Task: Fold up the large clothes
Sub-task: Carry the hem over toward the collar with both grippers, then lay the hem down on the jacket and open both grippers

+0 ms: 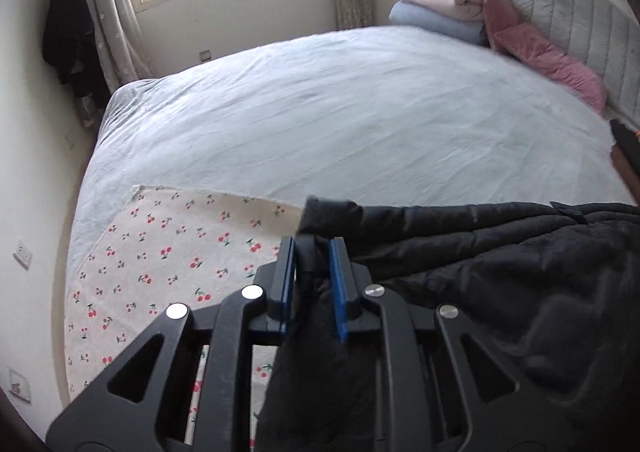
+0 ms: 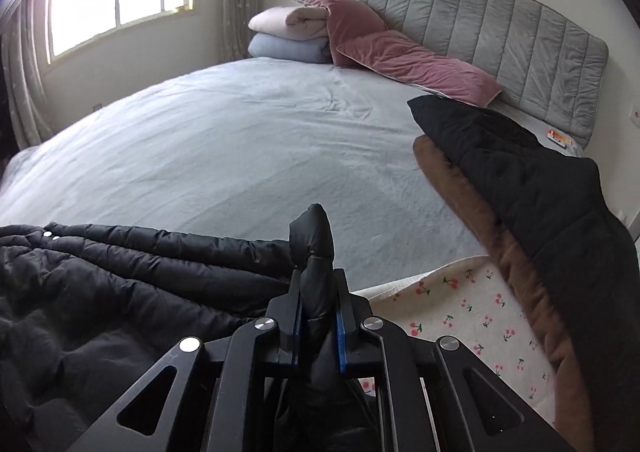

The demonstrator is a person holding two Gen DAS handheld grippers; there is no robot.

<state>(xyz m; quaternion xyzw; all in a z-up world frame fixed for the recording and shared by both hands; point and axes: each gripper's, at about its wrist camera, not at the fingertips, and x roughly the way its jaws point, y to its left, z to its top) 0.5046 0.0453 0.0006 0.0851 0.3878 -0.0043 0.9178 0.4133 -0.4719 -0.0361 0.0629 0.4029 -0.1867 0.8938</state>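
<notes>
A black quilted puffer jacket stretches between my two grippers above a cherry-print cloth on the bed. My left gripper is shut on one end of the jacket, and fabric pokes out past the blue pads. In the right wrist view the jacket runs off to the left, and my right gripper is shut on its other end, with a bunched tip standing above the fingers. The cherry-print cloth shows under this gripper too.
The bed has a pale blue sheet and a grey padded headboard. Pink pillows and folded quilts sit at its head. A stack of black and brown folded garments lies at the right. Window and curtains are behind.
</notes>
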